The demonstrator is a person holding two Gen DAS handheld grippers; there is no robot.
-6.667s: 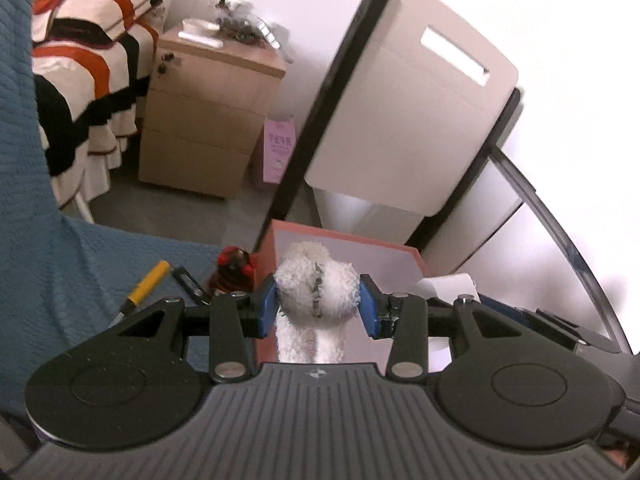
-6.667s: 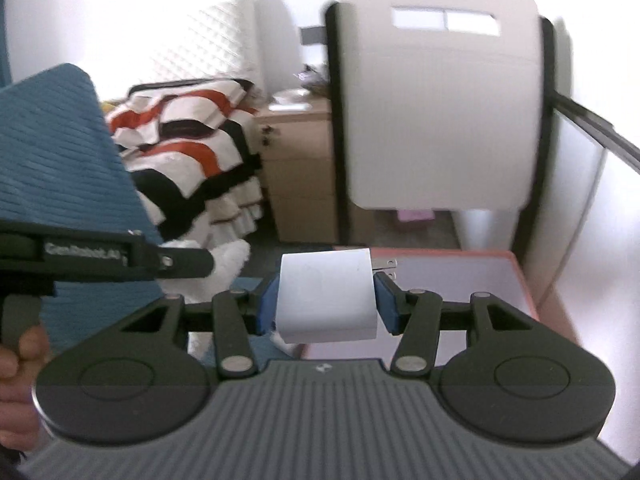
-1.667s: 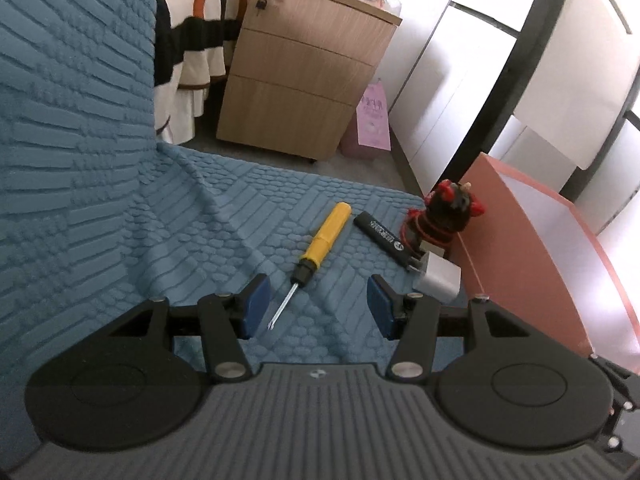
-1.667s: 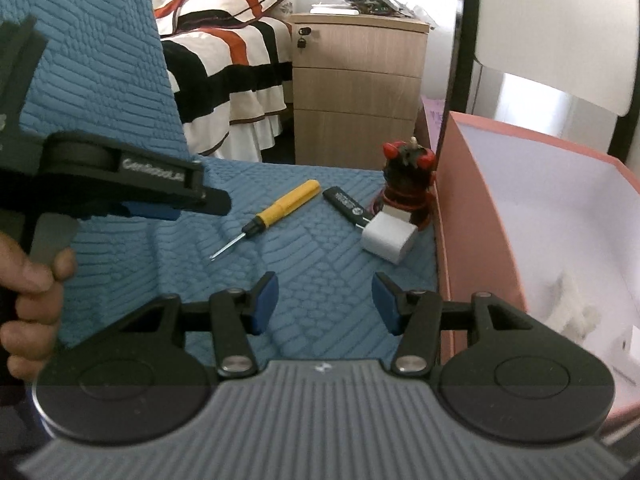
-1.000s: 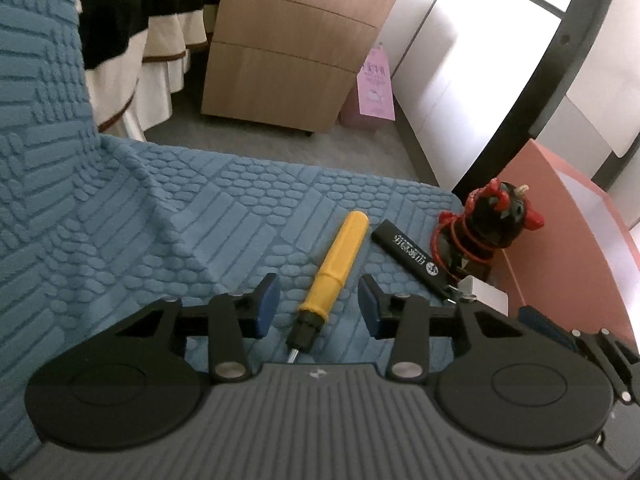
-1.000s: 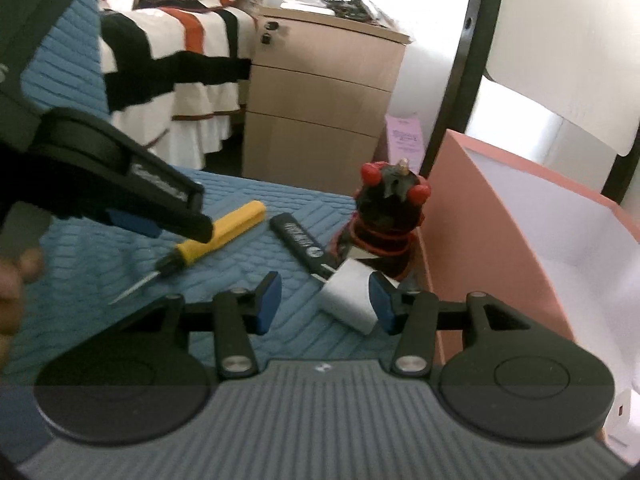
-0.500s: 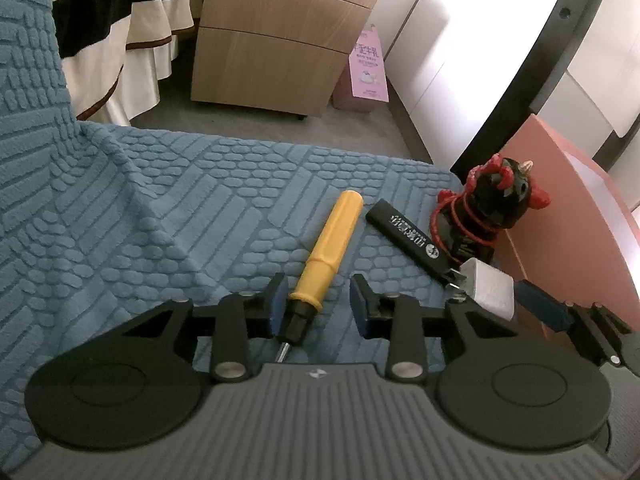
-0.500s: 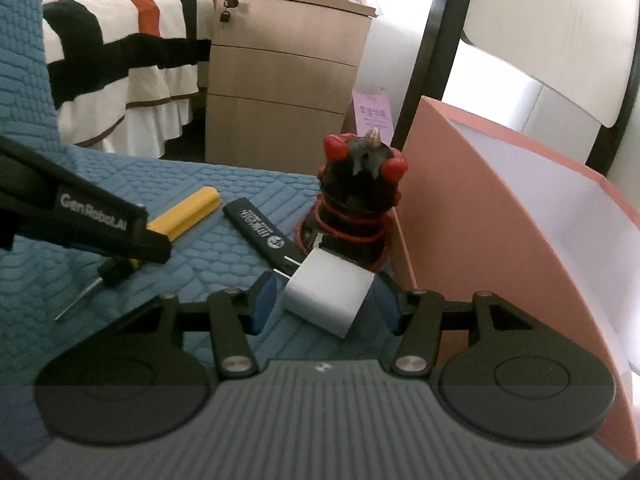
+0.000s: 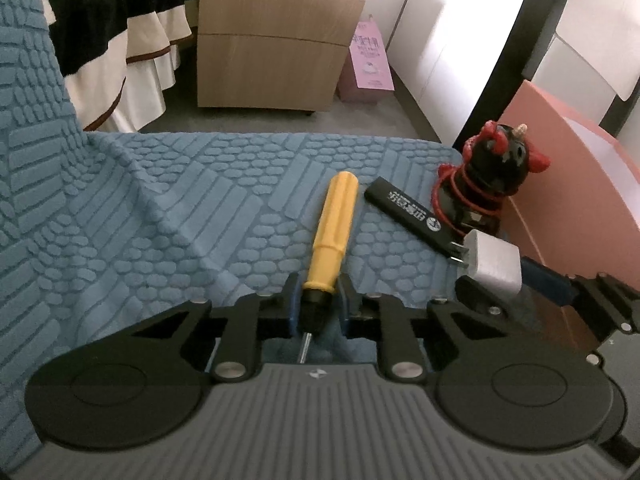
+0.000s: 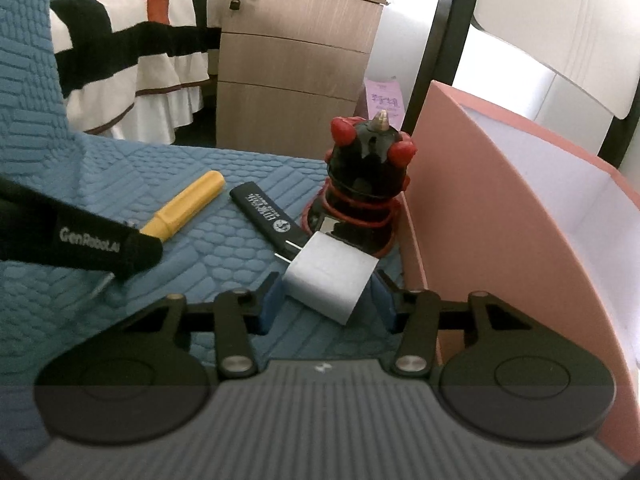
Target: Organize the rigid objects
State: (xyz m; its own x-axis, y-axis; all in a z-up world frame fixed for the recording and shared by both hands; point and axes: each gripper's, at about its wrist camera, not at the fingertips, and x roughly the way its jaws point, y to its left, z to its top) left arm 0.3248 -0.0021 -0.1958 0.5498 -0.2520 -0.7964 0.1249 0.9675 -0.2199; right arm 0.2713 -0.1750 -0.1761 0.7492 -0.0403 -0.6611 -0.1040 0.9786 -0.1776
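Note:
A yellow-handled screwdriver (image 9: 332, 232) lies on the blue textured cushion (image 9: 160, 208). My left gripper (image 9: 318, 306) is shut on its black collar, shaft pointing back at the camera. It also shows in the right wrist view (image 10: 184, 208). A white plug charger (image 10: 330, 280) sits between the pads of my right gripper (image 10: 326, 304), which has closed in on its sides; it also shows in the left wrist view (image 9: 494, 262). A black flat stick (image 10: 266, 212) and a black-and-red horned figurine (image 10: 370, 176) stand beside it, next to the pink box (image 10: 480, 208).
A wooden drawer cabinet (image 10: 296, 64) and a bed with a striped cover (image 10: 132, 48) stand beyond the cushion's far edge. A pink paper bag (image 9: 370, 64) sits on the floor. A white chair back (image 10: 560, 20) rises behind the box.
My left gripper moved forward and shut on the screwdriver's collar. My right gripper advanced and its pads closed in on the white charger.

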